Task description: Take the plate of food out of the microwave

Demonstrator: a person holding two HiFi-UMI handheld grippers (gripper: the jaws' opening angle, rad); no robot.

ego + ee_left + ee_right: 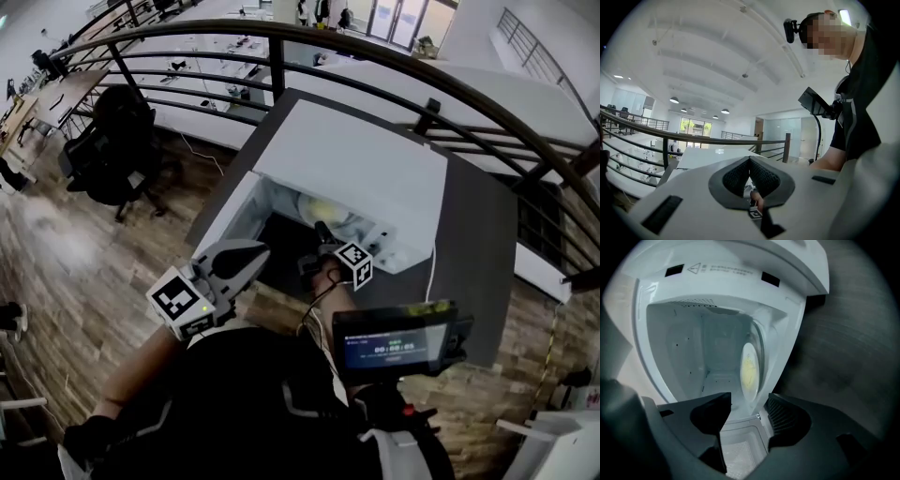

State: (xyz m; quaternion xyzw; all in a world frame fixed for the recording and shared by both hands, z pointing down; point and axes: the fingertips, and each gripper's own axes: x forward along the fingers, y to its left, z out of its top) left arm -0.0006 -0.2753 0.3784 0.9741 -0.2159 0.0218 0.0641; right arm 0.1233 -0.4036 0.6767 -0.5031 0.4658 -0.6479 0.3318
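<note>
1. My right tongs [747,401] are released. The jaws stand wide apart with nothing pressed between the pads, and they aim into the open mouth of the microwave [717,310].
2. In the head view, the right tongs [322,232] reach just into the microwave's opening, with their marker cube [354,264] trailing behind.
3. My left tongs [750,159] are clenched, tips together, and grasp nothing. Through the small gap below the tips I see only a bit of my other hand and its cube.
4. In the head view, the left tongs [255,253] hang in front of the microwave, to the left of the right tongs and outside the cavity.
5. The plate of food [749,369] is inside the microwave, deeper in than my right jaw tips. It is a white plate carrying something pale yellow, and neither pad touches it.
6. From above, the plate of food [323,212] shows as a yellowish patch in the lit cavity, just beyond the right tongs.
7. The microwave [356,169] is white and its door [223,217] is swung open on the left.
8. It stands on a dark grey surface [478,262].
9. A dark curved railing [281,42] runs behind the surface, and wood floor [75,253] lies to the left.
</note>
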